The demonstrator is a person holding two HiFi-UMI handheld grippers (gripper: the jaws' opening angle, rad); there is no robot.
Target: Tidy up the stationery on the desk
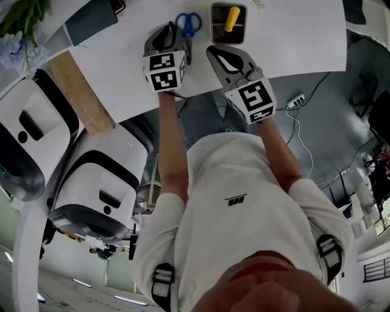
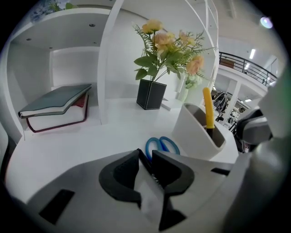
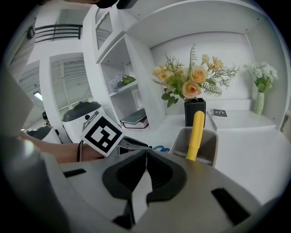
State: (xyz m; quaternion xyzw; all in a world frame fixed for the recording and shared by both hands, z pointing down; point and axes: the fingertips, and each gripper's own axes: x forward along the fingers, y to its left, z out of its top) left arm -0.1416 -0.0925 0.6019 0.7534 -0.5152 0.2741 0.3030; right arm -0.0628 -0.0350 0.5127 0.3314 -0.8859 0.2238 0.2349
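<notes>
White desk (image 1: 292, 36), shelves (image 2: 68, 43), railing (image 2: 245, 66) perhaps upstairs

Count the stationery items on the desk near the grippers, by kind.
scissors: 1
pen holder: 1
yellow-handled tool standing in the holder: 1
Total: 3

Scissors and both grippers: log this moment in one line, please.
left gripper: shut on scissors blades | right gripper: shut, empty | holder: yellow item standing inside
</notes>
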